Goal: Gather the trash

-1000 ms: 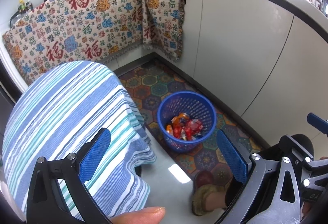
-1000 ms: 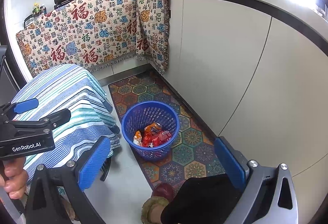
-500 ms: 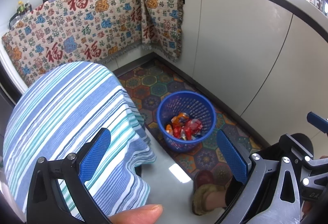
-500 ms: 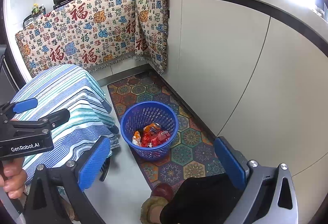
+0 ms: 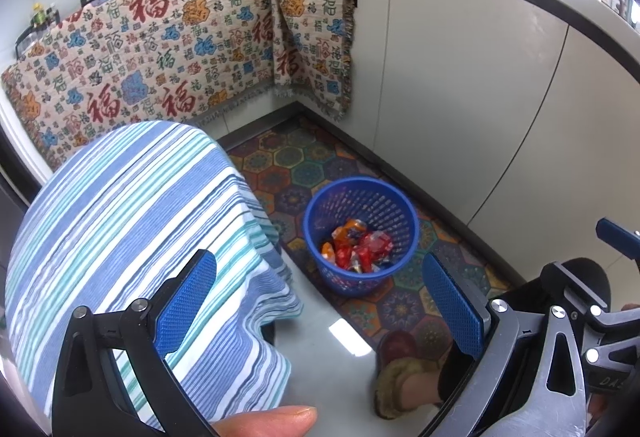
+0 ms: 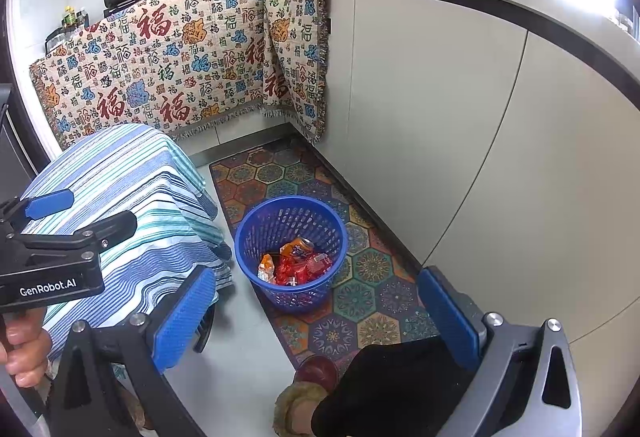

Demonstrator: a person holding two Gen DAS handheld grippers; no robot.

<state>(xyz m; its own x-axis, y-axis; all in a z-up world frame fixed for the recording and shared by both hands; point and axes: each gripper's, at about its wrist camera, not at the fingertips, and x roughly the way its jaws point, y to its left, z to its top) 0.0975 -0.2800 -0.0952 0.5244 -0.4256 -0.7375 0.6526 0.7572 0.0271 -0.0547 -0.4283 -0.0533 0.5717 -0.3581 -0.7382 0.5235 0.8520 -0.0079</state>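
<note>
A blue mesh trash basket (image 5: 361, 197) stands on the patterned floor mat; it also shows in the right wrist view (image 6: 291, 217). Red and orange wrappers (image 5: 360, 251) lie inside it, and they show in the right wrist view (image 6: 298, 263) too. My left gripper (image 5: 320, 301) is open and empty, held high above the floor near the striped table. My right gripper (image 6: 316, 313) is open and empty, also well above the basket. The left gripper's body shows in the right wrist view (image 6: 52, 237).
A round table under a blue striped cloth (image 5: 120, 229) stands left of the basket. White cabinets (image 5: 460, 97) run along the right. A patterned cloth (image 5: 180, 49) hangs over the far counter, with pans on top. The person's slippered foot (image 5: 404, 385) is below.
Both views have shifted only slightly. The basket and wrappers have not moved, and both grippers stay open.
</note>
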